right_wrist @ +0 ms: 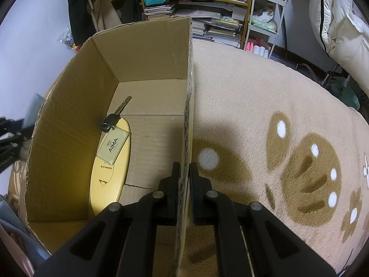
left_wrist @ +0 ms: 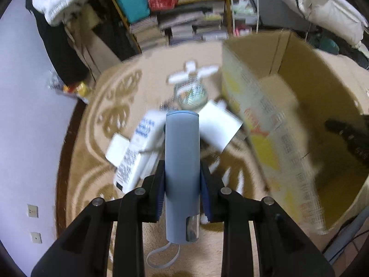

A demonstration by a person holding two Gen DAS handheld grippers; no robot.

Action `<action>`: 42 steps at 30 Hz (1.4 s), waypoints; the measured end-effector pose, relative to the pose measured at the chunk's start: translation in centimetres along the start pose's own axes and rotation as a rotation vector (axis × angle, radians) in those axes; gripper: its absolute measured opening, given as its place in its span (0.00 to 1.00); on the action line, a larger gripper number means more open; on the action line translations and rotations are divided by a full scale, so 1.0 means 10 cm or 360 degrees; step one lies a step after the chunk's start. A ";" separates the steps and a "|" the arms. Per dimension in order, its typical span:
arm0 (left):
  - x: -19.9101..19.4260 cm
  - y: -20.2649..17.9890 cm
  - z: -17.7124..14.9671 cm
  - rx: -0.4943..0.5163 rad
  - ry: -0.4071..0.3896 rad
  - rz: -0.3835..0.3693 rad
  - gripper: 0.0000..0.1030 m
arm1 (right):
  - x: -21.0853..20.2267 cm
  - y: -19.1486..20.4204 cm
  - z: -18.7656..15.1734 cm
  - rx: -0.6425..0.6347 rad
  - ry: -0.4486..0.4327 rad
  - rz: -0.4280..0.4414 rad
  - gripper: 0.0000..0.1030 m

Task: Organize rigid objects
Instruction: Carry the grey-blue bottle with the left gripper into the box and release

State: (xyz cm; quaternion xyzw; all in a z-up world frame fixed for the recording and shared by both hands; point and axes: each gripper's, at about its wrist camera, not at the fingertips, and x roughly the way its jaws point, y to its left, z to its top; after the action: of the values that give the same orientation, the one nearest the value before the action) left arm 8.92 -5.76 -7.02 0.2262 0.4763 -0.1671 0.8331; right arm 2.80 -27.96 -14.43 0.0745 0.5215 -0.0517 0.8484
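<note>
The cardboard box point(right_wrist: 147, 53) stands open-topped on a beige patterned blanket point(right_wrist: 253, 92), and serves as the landmark here; inside it, on the floor near its left wall, lies a pale yellow oval case point(right_wrist: 108, 180); on top of that case rests a clear tag printed "NFC AIMA" point(right_wrist: 111, 146), joined to a black-headed key point(right_wrist: 115, 115) whose blade points toward the box's far wall. The right claw point(right_wrist: 184, 184) is pinching the box's right wall, one finger inside and one outside. The left claw point(left_wrist: 182, 180), outside the box's left wall, is pressed onto a blue-grey cylinder point(left_wrist: 182, 161), held lengthwise along the fingers, with a clear window near its close end and a pale strap loop hanging below. Beyond the cylinder, left of the box point(left_wrist: 288, 120), the left wrist view is motion-blurred; a white printed bottle or tube point(left_wrist: 138, 147), a small white case point(left_wrist: 117, 149), a white card-like piece point(left_wrist: 219, 127) and what may be a glass jar point(left_wrist: 190, 94) lie on the blanket point(left_wrist: 96, 127). Past the box's far side stand shelves of books point(right_wrist: 214, 25).
</note>
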 end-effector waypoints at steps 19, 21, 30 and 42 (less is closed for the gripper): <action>-0.68 -0.71 0.41 -0.0063 -0.0273 -0.0253 0.25 | -0.01 0.00 0.01 -0.0018 -0.0001 -0.0017 0.08; -0.63 -0.79 0.41 -0.0051 -0.0232 -0.0290 0.25 | 0.00 0.00 0.01 -0.0016 0.0000 -0.0015 0.08; -0.34 -0.98 0.28 -0.0037 -0.0125 -0.0330 0.25 | -0.01 0.01 0.01 -0.0015 0.0000 -0.0016 0.08; -0.47 -0.94 0.28 0.0009 -0.0204 -0.0291 0.19 | 0.00 0.02 0.00 -0.0030 0.0003 -0.0006 0.09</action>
State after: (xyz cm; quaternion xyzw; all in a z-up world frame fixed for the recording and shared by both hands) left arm 4.04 -14.87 -3.76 0.1730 0.4401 -0.2578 0.8426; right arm 2.85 -27.77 -14.46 0.0656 0.5228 -0.0482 0.8486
